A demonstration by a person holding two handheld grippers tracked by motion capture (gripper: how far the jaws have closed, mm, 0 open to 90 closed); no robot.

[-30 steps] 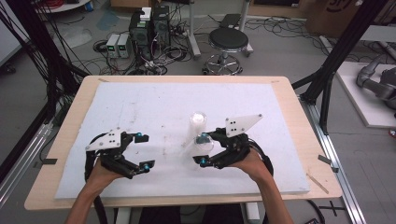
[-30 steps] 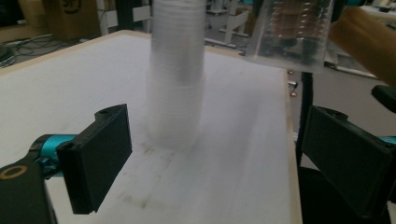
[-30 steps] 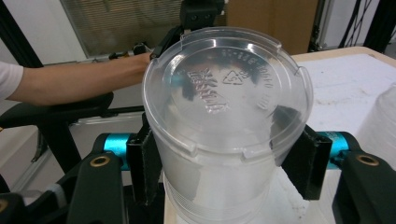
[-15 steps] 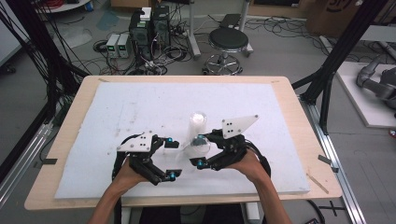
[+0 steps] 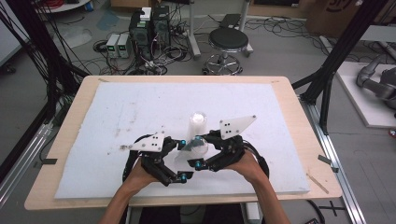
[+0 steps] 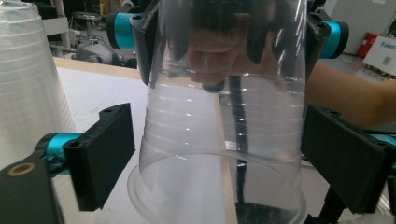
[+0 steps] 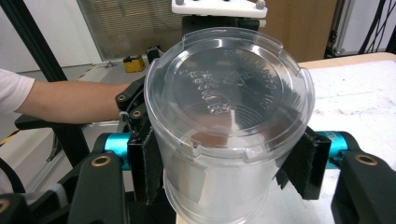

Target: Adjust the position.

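Note:
My right gripper (image 5: 199, 151) (image 7: 226, 168) is shut on a clear plastic cup (image 5: 194, 148) (image 7: 229, 116), held on its side just above the white mat, with the base toward the right gripper's camera. My left gripper (image 5: 185, 159) (image 6: 224, 158) faces it from the left. Its jaws have just been closing and now flank the cup (image 6: 224, 140) near its mouth; a thin gap shows beside the left pad (image 6: 105, 154). A stack of clear cups (image 5: 197, 123) (image 6: 28, 84) stands upside down just behind both grippers.
A white foam mat (image 5: 116, 112) covers most of the wooden table (image 5: 70, 107). Beyond the far edge are a black stool (image 5: 227, 42), computer boxes (image 5: 144, 28) and cables on the floor. Black frame posts (image 5: 341, 51) rise at both sides.
My left gripper has moved right, from the left part of the mat up to the cup, and its jaws now stand around the cup's mouth end. The right gripper has kept still.

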